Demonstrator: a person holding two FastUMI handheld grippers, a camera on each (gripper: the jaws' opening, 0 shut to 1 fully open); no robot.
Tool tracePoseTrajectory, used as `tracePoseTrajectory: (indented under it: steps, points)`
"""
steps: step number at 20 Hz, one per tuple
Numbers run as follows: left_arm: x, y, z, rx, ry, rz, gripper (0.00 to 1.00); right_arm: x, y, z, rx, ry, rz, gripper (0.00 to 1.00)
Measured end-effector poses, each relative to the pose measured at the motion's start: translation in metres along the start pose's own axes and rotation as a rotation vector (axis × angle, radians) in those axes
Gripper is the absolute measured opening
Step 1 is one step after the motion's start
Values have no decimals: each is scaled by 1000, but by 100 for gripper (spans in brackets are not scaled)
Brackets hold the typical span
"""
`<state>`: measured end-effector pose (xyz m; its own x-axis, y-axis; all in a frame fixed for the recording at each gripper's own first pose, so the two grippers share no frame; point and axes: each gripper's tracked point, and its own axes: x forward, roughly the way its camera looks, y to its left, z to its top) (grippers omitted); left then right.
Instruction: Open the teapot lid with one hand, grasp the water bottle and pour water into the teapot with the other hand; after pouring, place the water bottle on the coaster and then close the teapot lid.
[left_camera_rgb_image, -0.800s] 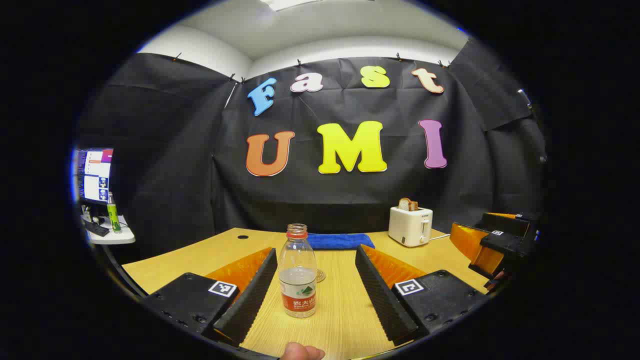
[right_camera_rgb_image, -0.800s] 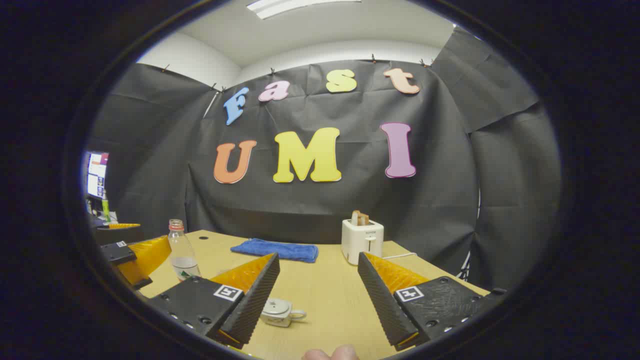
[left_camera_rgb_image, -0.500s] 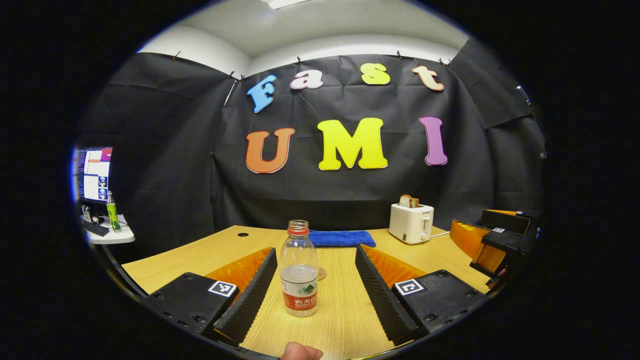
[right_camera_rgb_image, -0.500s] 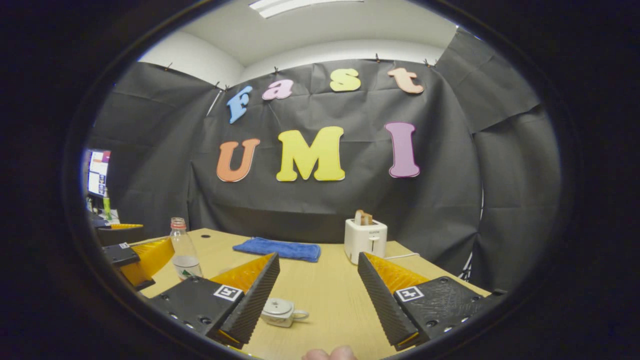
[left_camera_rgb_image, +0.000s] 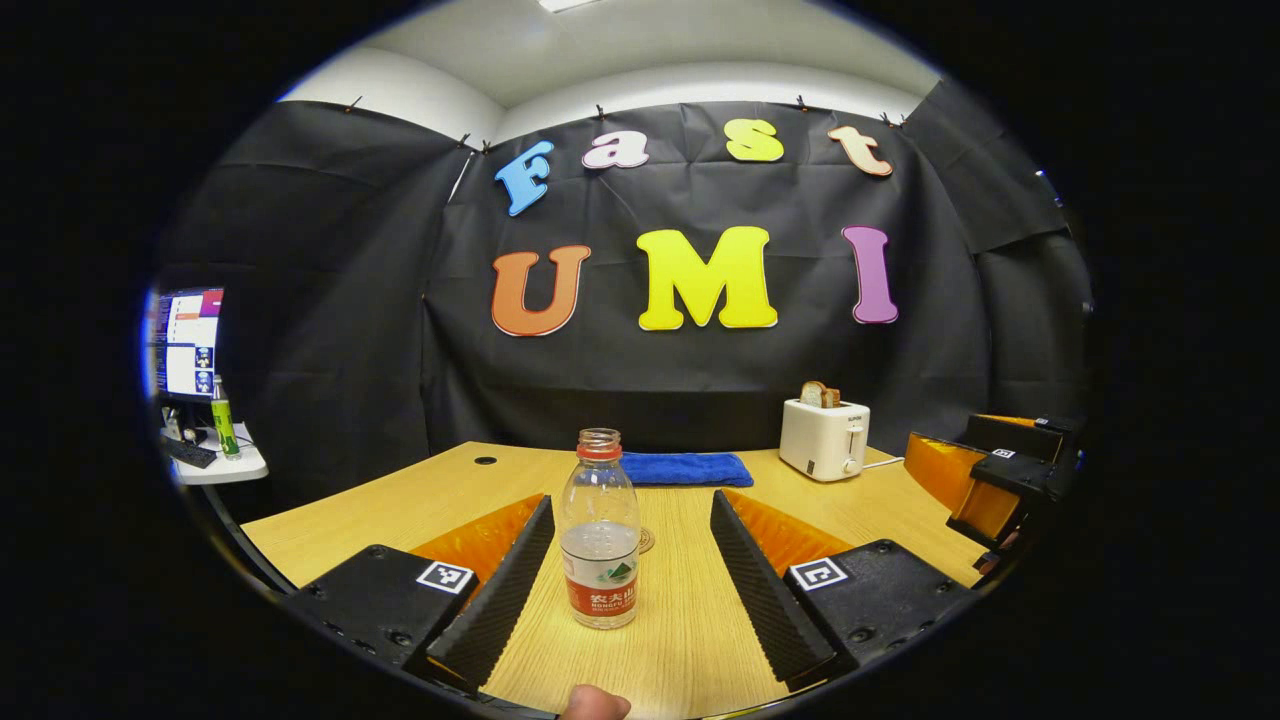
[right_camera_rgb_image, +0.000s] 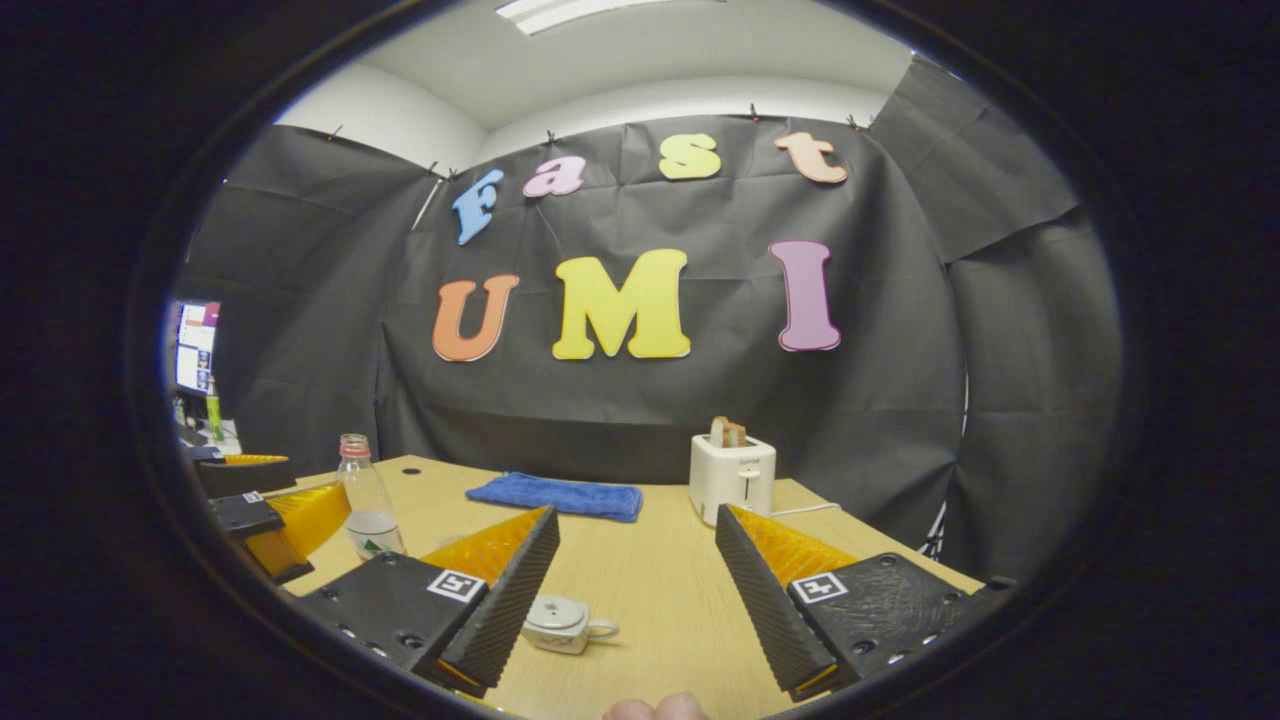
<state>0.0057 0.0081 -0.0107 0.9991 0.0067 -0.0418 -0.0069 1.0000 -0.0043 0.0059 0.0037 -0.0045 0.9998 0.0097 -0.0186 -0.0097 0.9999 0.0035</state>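
Now the left gripper (left_camera_rgb_image: 632, 590) has its fingers spread wide around the uncapped water bottle (left_camera_rgb_image: 599, 530), which stands upright on the counter (left_camera_rgb_image: 400, 505), untouched. Rightward, the right gripper (right_camera_rgb_image: 637, 600) is likewise spread, the lidded teapot (right_camera_rgb_image: 560, 623) just beside its left finger.

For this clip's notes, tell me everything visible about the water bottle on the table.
The water bottle is clear, plastic-looking, with a red neck ring, no cap, and a label band that is red below and pale above. It stands upright on the wooden table, roughly a third full. It sits between the open jaws of the left gripper, closer to the left-hand finger, with no contact visible. Just behind its base lies a small round coaster. In the right gripper view it stands at the table's left side.
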Motion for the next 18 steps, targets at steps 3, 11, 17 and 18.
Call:
tracePoseTrajectory:
  steps: [3,11,17,18]
  points:
    - [0,1,-1,-2,1,3,99,0,-1,0,0,0,-6,97]
    - [0,1,1,-1,1,4,99,1,-3,-6,-7,15,-8,95]
    - [1,5,-5,-9,16,18,99,12,11,-34,-28,63,45,97]
    - [-1,8,-7,-11,22,24,99,16,16,-39,-32,74,59,95]
